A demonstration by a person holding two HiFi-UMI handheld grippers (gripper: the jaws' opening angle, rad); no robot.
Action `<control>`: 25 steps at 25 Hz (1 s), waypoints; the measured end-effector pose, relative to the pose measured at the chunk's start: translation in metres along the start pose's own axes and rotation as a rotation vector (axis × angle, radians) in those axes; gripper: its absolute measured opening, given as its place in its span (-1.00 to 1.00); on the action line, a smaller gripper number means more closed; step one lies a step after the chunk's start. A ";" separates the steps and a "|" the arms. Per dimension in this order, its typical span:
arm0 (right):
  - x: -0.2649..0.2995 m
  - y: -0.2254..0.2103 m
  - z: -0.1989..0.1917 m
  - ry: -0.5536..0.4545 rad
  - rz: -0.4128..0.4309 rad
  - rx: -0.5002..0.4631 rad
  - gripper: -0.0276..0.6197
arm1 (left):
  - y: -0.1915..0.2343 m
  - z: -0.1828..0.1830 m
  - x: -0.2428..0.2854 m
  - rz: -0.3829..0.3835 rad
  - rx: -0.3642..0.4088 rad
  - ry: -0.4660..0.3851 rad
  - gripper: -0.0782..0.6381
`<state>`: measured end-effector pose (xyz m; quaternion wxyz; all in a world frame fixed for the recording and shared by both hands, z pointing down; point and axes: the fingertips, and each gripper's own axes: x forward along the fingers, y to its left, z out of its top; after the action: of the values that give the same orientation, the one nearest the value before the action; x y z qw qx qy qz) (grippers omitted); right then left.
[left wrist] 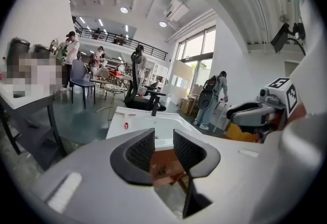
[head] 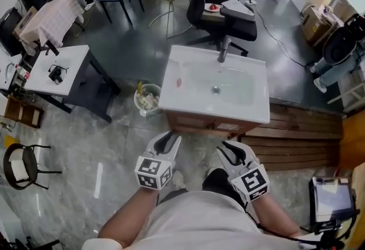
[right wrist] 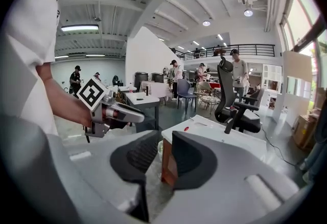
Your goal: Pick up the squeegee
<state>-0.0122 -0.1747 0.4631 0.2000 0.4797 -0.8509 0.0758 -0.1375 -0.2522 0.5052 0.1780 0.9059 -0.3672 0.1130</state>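
No squeegee can be made out for sure. A small red object (head: 179, 81) lies on the left rim of the white sink (head: 188, 107); it shows in the left gripper view (left wrist: 126, 126) and the right gripper view (right wrist: 186, 128) too. My left gripper (head: 166, 142) (left wrist: 163, 140) hovers just before the sink's front edge, open, with nothing between the pads. My right gripper (head: 230, 151) (right wrist: 165, 150) is beside it, equally short of the sink, jaws a narrow gap apart and empty. Each gripper is visible from the other's camera.
The sink sits on a wooden cabinet (head: 212, 124) and has a black faucet (head: 222, 50). To the left of the cabinet stands a waste bin (head: 147, 98). An office chair (head: 223, 12) is behind the sink. A white table (head: 57, 72) is at left, wooden decking (head: 302, 136) at right.
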 end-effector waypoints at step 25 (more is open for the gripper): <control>0.085 -0.270 -0.038 0.144 0.116 0.021 -0.70 | 0.190 0.002 0.320 0.432 0.005 0.191 -0.24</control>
<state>0.1875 -0.3720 0.5155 0.2510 0.4248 -0.8600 0.1303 -0.0461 -0.5801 0.6558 0.1812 0.7920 -0.5337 0.2347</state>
